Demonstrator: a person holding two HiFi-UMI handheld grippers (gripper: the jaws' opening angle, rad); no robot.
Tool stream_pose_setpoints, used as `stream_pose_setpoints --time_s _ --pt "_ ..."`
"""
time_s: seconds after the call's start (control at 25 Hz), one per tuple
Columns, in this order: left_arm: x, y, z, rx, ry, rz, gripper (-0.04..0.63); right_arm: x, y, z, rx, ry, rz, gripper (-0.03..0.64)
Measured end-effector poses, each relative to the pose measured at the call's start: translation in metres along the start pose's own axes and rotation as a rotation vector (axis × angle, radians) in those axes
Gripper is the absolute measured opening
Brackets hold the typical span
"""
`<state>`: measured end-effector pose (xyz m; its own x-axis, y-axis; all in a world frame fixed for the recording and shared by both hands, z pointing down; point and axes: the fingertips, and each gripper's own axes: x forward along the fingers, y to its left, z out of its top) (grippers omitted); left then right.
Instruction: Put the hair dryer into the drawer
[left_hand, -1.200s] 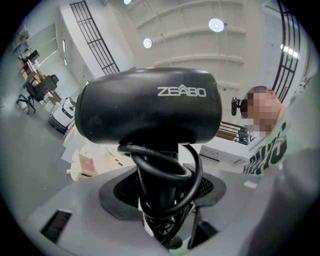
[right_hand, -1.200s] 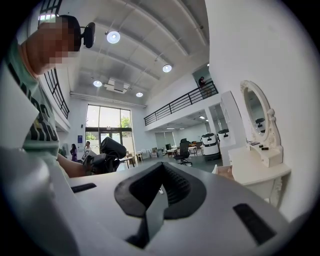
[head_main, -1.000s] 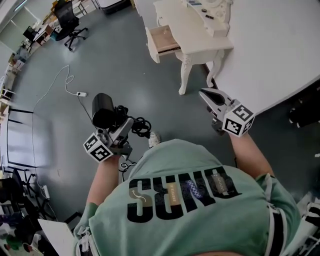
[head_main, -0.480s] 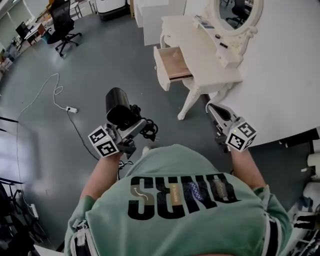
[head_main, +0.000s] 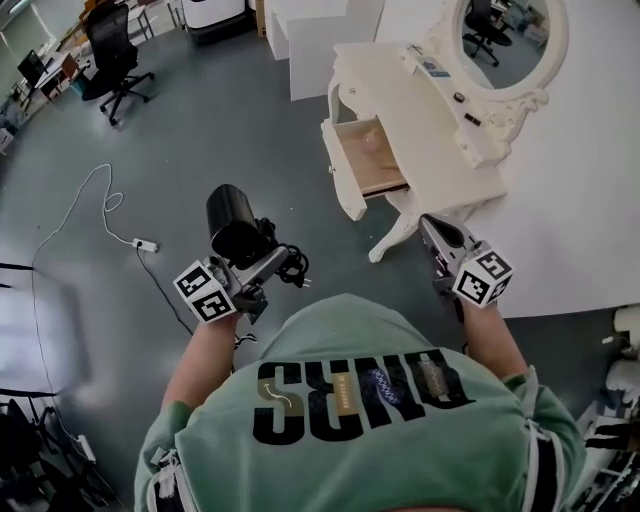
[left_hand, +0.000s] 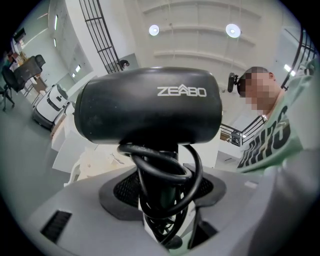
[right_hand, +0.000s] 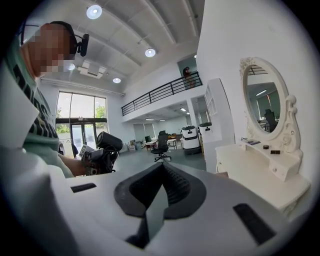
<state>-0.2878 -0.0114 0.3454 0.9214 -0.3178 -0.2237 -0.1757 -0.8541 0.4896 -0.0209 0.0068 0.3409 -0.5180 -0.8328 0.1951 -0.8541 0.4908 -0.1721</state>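
l gripper clamps hair dryer handle, r gripper closed, empty; drawer pulled out ahead (office chair far off)

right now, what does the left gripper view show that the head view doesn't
Only the left gripper view: the white ZEABO lettering on the hair dryer and two round ceiling lights.

Only the head view: the open drawer of the dressing table, the right gripper with its jaws together, and a power strip on the floor.

Both: the hair dryer with its black cord bundled at the handle, clamped in the left gripper.
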Motion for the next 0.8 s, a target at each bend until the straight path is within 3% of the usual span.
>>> stream_pose_setpoints --time_s 0.32,0.64,0.8 --pt "0.047 0.067 -0.001 -0.010 0.040 0.072 0.256 0.061 -0.082 0.003 0.045 0.024 0.029 -0.011" --pt "0.143 0.140 -0.008 0.091 0.116 0.259 0.256 0.119 -0.201 0.018 -0.004 0.024 0.160 -0.011" --pt "0.197 0.177 -0.013 0.150 0.207 0.328 0.255 0.141 -0.256 0.028 -0.075 0.043 0.206 -0.011"
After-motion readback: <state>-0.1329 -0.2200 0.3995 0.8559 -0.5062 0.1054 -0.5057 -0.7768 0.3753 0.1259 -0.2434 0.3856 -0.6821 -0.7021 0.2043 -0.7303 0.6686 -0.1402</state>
